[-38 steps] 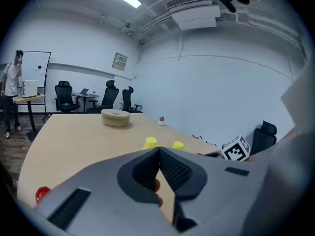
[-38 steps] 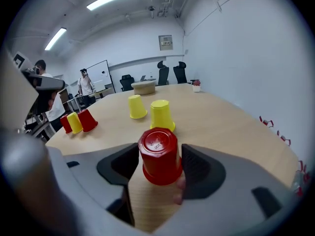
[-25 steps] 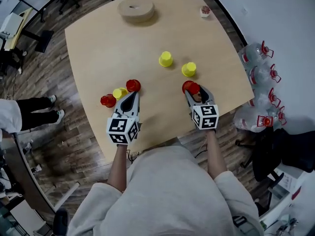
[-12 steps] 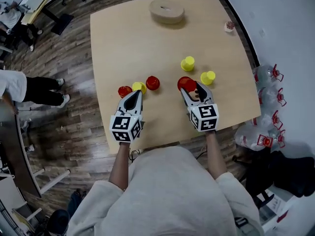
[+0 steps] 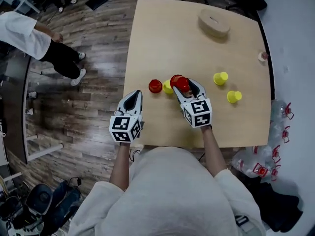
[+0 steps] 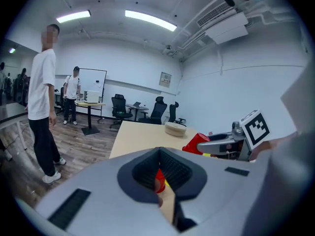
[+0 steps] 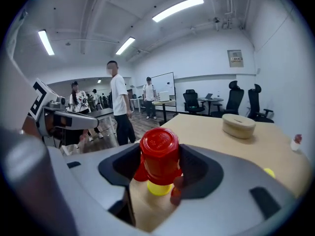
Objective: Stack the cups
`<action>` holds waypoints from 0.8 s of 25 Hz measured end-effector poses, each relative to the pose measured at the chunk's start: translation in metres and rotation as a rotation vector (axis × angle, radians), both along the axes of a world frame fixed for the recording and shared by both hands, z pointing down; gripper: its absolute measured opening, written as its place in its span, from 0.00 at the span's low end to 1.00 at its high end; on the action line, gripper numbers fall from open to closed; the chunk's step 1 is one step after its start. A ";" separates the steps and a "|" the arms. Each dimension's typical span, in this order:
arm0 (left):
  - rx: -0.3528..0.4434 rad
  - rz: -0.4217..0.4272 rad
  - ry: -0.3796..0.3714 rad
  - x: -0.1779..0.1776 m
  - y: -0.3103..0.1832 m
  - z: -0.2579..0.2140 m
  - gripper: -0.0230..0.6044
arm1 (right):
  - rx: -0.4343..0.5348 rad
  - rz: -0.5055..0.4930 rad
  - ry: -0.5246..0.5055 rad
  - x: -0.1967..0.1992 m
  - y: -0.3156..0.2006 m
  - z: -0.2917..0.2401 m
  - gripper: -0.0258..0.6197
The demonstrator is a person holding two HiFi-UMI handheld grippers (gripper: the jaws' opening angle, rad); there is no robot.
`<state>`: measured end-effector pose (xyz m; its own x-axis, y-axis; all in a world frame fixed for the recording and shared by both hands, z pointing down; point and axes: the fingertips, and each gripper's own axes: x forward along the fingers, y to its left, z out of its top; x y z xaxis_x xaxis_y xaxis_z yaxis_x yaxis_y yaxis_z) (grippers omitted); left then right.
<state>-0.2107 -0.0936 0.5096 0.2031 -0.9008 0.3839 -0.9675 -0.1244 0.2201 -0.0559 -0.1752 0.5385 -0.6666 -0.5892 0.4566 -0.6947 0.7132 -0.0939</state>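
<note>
My right gripper [image 5: 183, 86] is shut on an upside-down red cup [image 5: 178, 81], gripped by its sides [image 7: 159, 154] a little above the table. Just under and beyond it stands a yellow cup [image 5: 168, 87], whose top [image 7: 158, 189] shows below the held cup. A second red cup [image 5: 155, 86] stands left of the yellow one. Two more yellow cups [image 5: 221, 77] [image 5: 234, 97] stand apart to the right. My left gripper [image 5: 134, 97] is shut and holds nothing, at the table's left edge, short of the cups. Through its slit I see the red cup [image 6: 158, 180].
The tan table [image 5: 162, 38] carries a round flat wooden box [image 5: 214, 23] at the far side and a small item [image 5: 264, 56] at the right edge. People stand on the wooden floor [image 5: 93, 73] to the left. Water bottles [image 5: 266, 161] lie right of the table.
My right gripper has carried the red cup left, from beside the two yellow cups to over the yellow cup by the red one. My left gripper has drawn back from those cups.
</note>
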 end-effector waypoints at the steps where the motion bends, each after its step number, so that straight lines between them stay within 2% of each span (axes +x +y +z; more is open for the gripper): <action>1: 0.001 -0.019 0.000 -0.010 0.004 0.000 0.06 | -0.003 -0.022 0.001 -0.014 0.000 0.001 0.42; 4: 0.001 -0.065 0.002 -0.032 0.014 0.000 0.06 | -0.018 -0.072 0.008 -0.046 0.001 0.007 0.42; 8: -0.002 -0.098 0.007 -0.048 0.025 0.002 0.06 | -0.058 -0.104 0.043 -0.068 0.003 0.025 0.42; 13: -0.006 -0.104 0.014 -0.057 0.025 0.005 0.06 | -0.114 -0.111 0.100 -0.079 0.003 0.053 0.42; 20: -0.005 -0.083 0.018 -0.051 0.017 0.005 0.05 | -0.124 -0.104 0.086 -0.081 0.000 0.056 0.43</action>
